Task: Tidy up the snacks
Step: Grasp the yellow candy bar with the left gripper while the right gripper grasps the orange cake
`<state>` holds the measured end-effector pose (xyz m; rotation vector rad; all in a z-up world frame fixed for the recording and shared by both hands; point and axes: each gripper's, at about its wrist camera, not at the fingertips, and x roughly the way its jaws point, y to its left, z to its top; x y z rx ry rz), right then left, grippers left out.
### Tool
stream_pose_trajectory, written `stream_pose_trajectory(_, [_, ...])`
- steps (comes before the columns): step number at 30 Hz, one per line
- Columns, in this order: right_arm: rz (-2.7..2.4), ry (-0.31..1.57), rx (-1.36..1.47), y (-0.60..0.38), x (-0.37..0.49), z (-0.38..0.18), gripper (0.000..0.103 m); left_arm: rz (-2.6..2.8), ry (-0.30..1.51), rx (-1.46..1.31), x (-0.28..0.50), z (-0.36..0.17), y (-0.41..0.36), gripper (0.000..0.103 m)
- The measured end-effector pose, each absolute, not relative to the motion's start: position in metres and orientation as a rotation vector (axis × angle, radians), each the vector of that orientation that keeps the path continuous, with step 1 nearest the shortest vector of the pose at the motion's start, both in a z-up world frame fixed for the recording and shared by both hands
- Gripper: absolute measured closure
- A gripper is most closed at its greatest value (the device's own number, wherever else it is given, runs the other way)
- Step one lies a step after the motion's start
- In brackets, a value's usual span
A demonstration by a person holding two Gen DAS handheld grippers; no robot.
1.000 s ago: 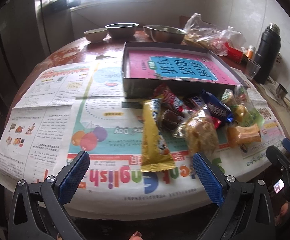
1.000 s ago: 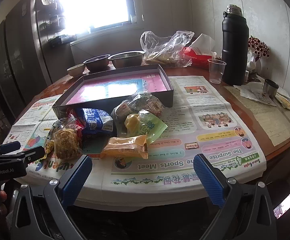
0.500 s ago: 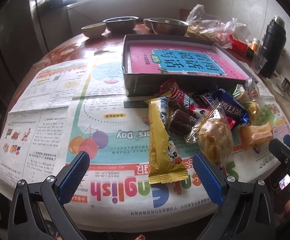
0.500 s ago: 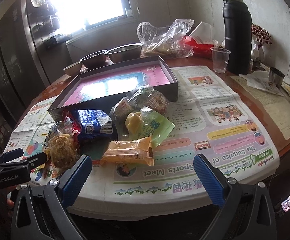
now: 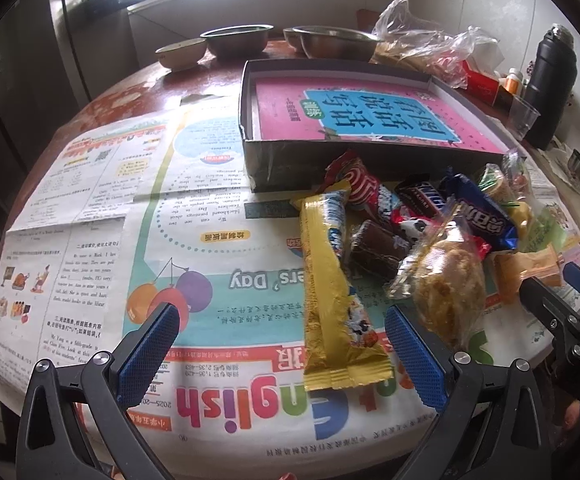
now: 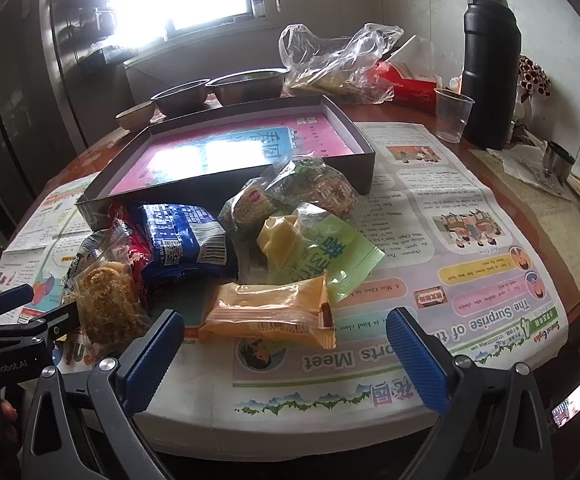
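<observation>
A heap of wrapped snacks [image 5: 418,240] is seen on the newspaper [image 5: 177,232] near the front edge of the round table [image 5: 129,92], directly against the near wall of the shallow dark box [image 5: 370,156]. A long yellow packet [image 5: 330,292] is laid at the heap's left side, its lower end between the pads of the left gripper [image 5: 281,350], nearer the right pad; the jaws are held wide apart and nothing is clamped. A clear-wrapped crumbly cake [image 5: 448,292] is found just beyond that right pad. An orange packet [image 6: 269,312] is positioned at the heap's front, just ahead of the right gripper [image 6: 281,352], whose jaws are likewise spread with nothing between them. A green packet [image 6: 322,256] and a blue packet [image 6: 185,240] are stacked behind it. The box interior is occupied only by a pink printed sheet [image 5: 370,114]. Bare newspaper is available left of the heap. Metal bowls [image 5: 237,40], a plastic bag [image 6: 338,64], a clear cup [image 6: 452,114] and a black flask [image 6: 490,68] are ranged along the far edge.
</observation>
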<state>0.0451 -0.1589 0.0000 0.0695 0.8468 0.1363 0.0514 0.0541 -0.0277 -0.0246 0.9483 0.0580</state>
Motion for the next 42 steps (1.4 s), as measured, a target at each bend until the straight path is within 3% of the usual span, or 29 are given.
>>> stream_pose_trajectory(14, [0.151, 0.863, -0.010, -0.141, 0.054, -0.010, 0.038, 0.061, 0.972, -0.047, 0.063, -0.034, 0.064, 0.001])
stream_pose_trajectory(23, [0.193, 0.852, 0.040, -0.150, 0.050, -0.008, 0.043, 0.031, 0.958, -0.093, 0.060, -0.030, 0.069, 0.008])
stream_pose_trajectory(26, [0.210, 0.851, 0.065, -0.156, 0.048, -0.007, 0.045, 0.026, 0.950, -0.091, 0.060, -0.028, 0.069, 0.017])
stream_pose_trajectory(28, [0.221, 0.850, 0.072, -0.157, 0.047, -0.007, 0.045, 0.011, 0.942, -0.081, 0.060, -0.026, 0.066, 0.031])
stream_pose_trajectory(32, [0.223, 0.851, 0.069, -0.157, 0.045, -0.007, 0.045, -0.034, 0.935, -0.079, 0.060, -0.025, 0.061, 0.040])
stream_pose_trajectory(34, [0.221, 0.851, 0.065, -0.156, 0.045, -0.007, 0.045, -0.048, 0.930, -0.075, 0.060, -0.024, 0.058, 0.054])
stream_pose_trajectory(38, [0.215, 0.853, 0.050, -0.154, 0.045, -0.008, 0.044, -0.085, 0.914, -0.055, 0.060, -0.024, 0.051, 0.064])
stream_pose_trajectory(40, [0.207, 0.854, 0.026, -0.151, 0.047, -0.008, 0.044, -0.108, 0.909, -0.067, 0.061, -0.024, 0.051, 0.081])
stream_pose_trajectory(42, [0.205, 0.851, 0.015, -0.149, 0.048, -0.008, 0.044, -0.126, 0.909, -0.098, 0.061, -0.024, 0.055, 0.086])
